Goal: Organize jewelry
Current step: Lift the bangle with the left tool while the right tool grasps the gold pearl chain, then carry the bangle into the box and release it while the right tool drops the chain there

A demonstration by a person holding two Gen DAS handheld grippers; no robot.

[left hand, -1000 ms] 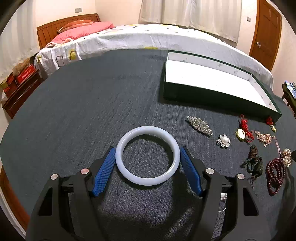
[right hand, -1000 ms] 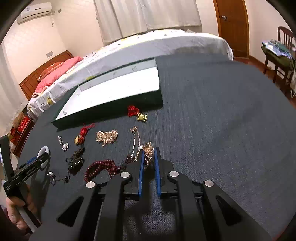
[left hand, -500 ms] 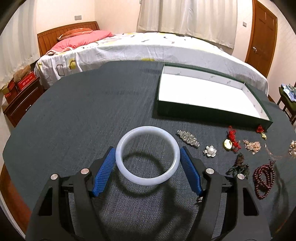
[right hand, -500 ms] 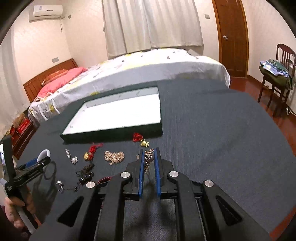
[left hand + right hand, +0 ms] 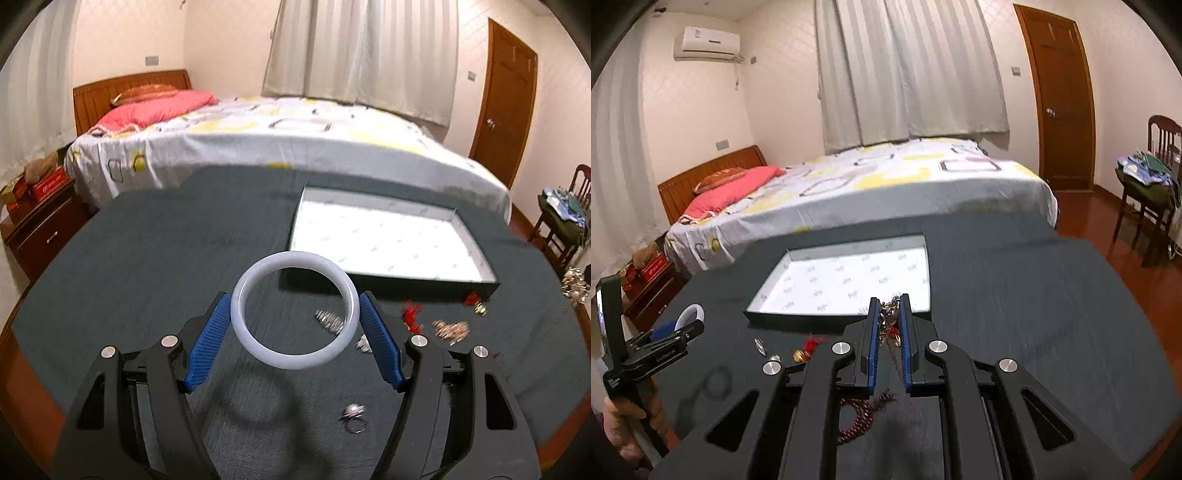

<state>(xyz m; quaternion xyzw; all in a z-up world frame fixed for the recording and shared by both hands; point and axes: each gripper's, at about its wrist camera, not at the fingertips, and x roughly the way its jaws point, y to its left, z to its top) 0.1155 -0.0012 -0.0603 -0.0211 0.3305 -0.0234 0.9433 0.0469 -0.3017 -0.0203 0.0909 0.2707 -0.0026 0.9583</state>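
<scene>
White-lined tray (image 5: 384, 240) on the desk (image 5: 147, 258) holds nothing; left hand-held gripper (image 5: 294, 325) clamps a pale bangle (image 5: 258, 343), right hand-held gripper (image 5: 889, 325) pinches a beaded chain (image 5: 891, 317).

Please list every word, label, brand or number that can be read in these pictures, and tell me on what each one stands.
Nothing can be read with certainty.
White lettering on the side of the left claw, seen from the right wrist: too small to read.
Repeated small printed marks on the white lining of the tray: blurred, not readable.
Red box beside the bed: pale marks on it, too blurred to read.
White bangle and the jewelry in the right claw: no text visible.
</scene>
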